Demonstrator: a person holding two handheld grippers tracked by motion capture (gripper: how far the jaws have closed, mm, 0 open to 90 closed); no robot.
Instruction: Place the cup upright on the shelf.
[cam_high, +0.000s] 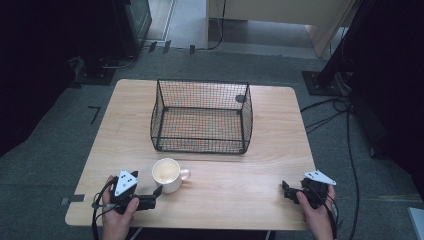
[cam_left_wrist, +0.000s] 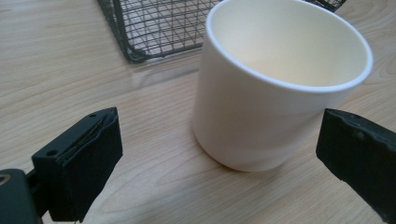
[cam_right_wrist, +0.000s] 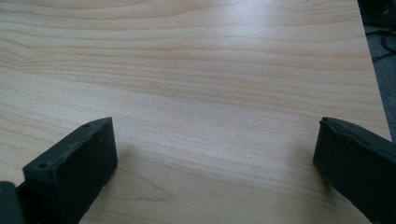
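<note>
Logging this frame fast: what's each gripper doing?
Left gripper: open, holding nothing, mug just ahead.
Right gripper: open, empty, over table.

Light wooden table (cam_high: 250, 190) — black wire basket (cam_high: 201, 117) at centre, white mug (cam_high: 167, 174) just before it.

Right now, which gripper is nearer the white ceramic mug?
Left. The left gripper sits open just beside the white ceramic mug, jaws apart and facing it. The right gripper rests open near the wooden table's far right edge.
</note>
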